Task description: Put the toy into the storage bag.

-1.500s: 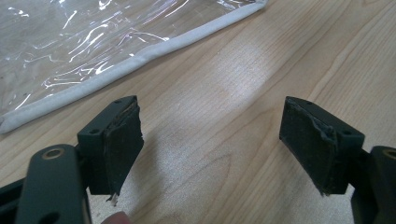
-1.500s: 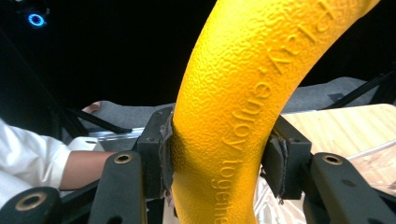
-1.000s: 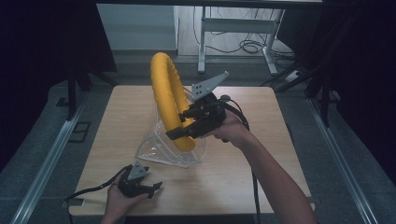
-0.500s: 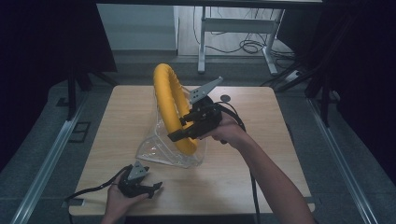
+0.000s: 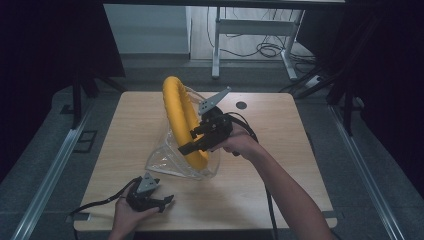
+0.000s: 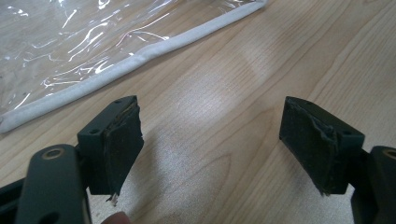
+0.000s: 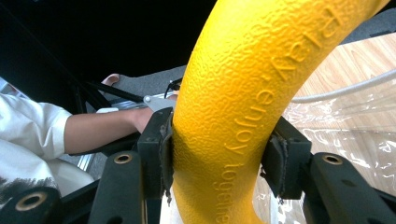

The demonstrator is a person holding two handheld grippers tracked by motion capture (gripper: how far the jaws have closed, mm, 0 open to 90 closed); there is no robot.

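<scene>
The right gripper [image 5: 197, 144] was clamped on a yellow ring [image 5: 181, 117], its pads pressed against both sides of the tube low on the hoop, as the right gripper view [image 7: 219, 163] made plain. The ring stood on edge near the middle of the table [image 5: 290, 165], its lower arc down inside a clear plastic bag [image 5: 167, 162] with white piping along the rim. Held that way, the hoop's flat faces looked roughly toward the table's left and right edges, and its long span ran from the near bottom up and away toward the far edge, tilted a little. That upright hold seemed chosen so the narrow profile could slip through the bag's mouth.

The left gripper [image 5: 150, 200] rested near the table's front left corner, jaws spread wide with nothing between them; its own view showed bare wood and the bag's piped edge [image 6: 140, 53] just beyond. It looked parked within reach of the rim, likely ready to pinch the plastic and steady the opening.
</scene>
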